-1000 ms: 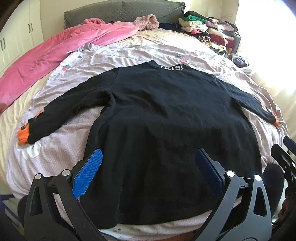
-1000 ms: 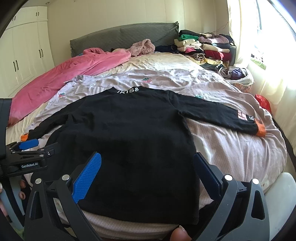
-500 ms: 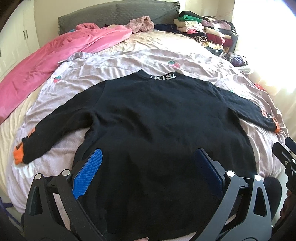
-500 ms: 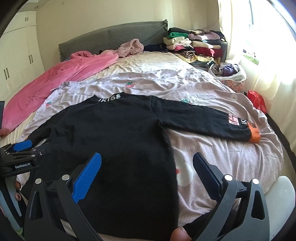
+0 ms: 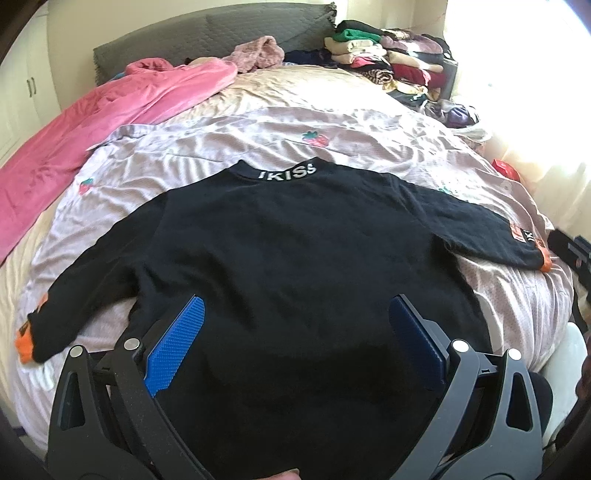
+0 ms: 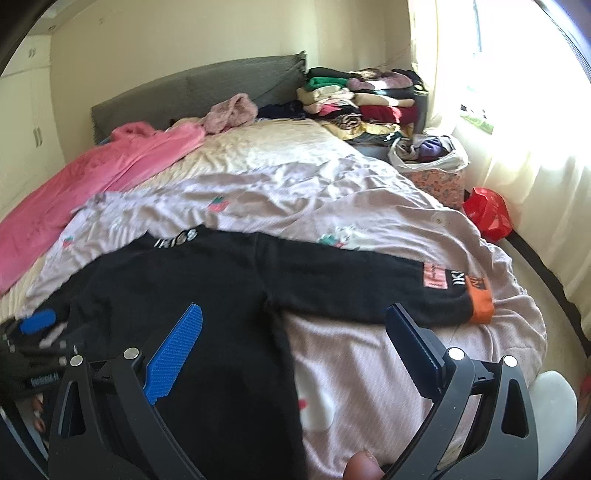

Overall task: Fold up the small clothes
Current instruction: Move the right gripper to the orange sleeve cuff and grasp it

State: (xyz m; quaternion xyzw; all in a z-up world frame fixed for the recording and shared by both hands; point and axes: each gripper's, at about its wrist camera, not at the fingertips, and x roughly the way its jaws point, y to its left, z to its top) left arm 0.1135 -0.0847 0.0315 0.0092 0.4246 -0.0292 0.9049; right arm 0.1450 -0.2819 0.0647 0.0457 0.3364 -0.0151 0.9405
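Whereas a second ago both wrist views looked squarely at the body of the black sweater (image 5: 295, 266), the right wrist view has since swung toward the window side, so the garment's right sleeve (image 6: 369, 291) with its orange cuff (image 6: 480, 304) now lies across the middle of that frame. The left wrist view has drawn in over the sweater, and the hem that showed a second ago now runs out of the bottom of the frame. The sweater itself has not visibly shifted: it lies flat and spread on the pale lilac bedcover (image 5: 229, 147), collar toward the headboard (image 5: 221, 26), both sleeves out to the sides.

The left gripper (image 5: 295, 347) hovers above the lower body of the sweater with its jaws spread wide and nothing between them. The right gripper (image 6: 291, 350) is likewise spread and empty, straddling the sweater's right side seam, one blue pad over black cloth, the other over bedcover.

The collar lettering is blurred in the right view and only partly readable in the left. The sleeve patch text is too small to read. The left gripper appears motion-blurred at the left edge of the right view. A fingertip (image 6: 360, 467) intrudes at the bottom edge. The pink blanket (image 5: 92, 122) and the stacked clothes (image 5: 384, 62) are partly washed out by window glare.
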